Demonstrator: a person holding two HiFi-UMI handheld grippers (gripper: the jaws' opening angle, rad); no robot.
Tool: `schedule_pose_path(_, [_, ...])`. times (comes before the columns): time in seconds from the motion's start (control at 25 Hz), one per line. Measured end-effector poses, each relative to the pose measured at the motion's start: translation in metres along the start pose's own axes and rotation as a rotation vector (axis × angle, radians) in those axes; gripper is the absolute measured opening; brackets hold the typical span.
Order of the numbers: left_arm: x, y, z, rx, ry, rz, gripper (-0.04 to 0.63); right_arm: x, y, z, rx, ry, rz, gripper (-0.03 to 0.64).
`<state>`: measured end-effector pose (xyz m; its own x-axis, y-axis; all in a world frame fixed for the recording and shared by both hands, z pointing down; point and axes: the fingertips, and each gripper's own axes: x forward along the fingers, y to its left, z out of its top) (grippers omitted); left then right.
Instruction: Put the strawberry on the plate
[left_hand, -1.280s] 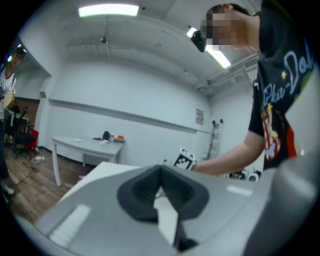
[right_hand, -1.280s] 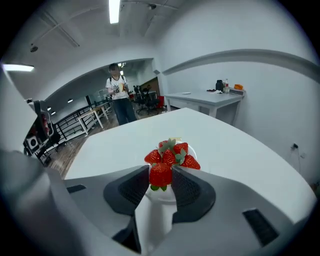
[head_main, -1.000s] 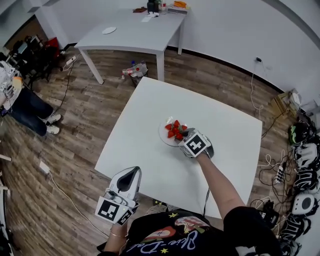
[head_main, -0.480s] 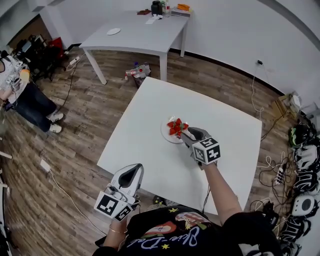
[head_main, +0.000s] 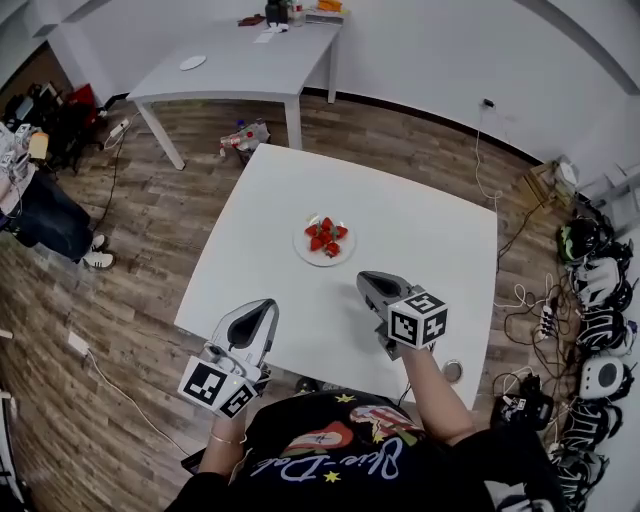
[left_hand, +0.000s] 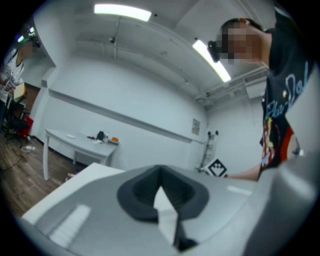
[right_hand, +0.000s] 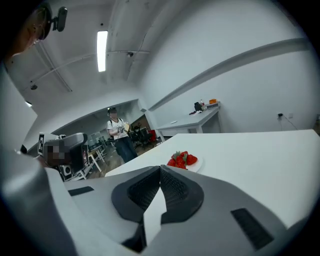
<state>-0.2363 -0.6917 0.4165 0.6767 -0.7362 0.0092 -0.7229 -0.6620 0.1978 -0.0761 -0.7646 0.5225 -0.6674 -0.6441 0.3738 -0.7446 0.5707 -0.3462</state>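
Observation:
Several red strawberries (head_main: 325, 236) lie heaped on a small white plate (head_main: 305, 252) near the middle of the white table (head_main: 420, 220). My right gripper (head_main: 368, 282) hovers over the table's near side, well short of the plate, with its jaws shut and nothing between them. In the right gripper view the strawberries (right_hand: 182, 159) and the plate (right_hand: 196, 164) sit ahead, beyond the closed right gripper (right_hand: 160, 170). My left gripper (head_main: 262, 308) hangs at the table's near left edge. Its jaws (left_hand: 160, 172) are shut and empty.
A second grey table (head_main: 240, 70) with small items stands at the back by the wall. A seated person (head_main: 40, 215) is at the far left, and another person (right_hand: 119, 135) stands further back. Cables and helmets (head_main: 590, 300) crowd the floor on the right.
My right gripper has drawn back from the plate toward me and its jaws have closed empty. The strawberries stay on the plate. The left gripper has barely moved.

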Motion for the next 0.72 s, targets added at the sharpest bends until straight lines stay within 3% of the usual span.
schedule_pose_path(0.24, [0.01, -0.016, -0.006, 0.029, 0.021, -0.048, -0.011, -0.011, -0.006, -0.016, 0.049, -0.006, -0.018, 0.018])
schedule_pose_path(0.72, [0.005, -0.028, -0.011, 0.036, 0.041, -0.054, -0.011, -0.012, -0.003, -0.017, 0.013, 0.013, -0.022, 0.018])
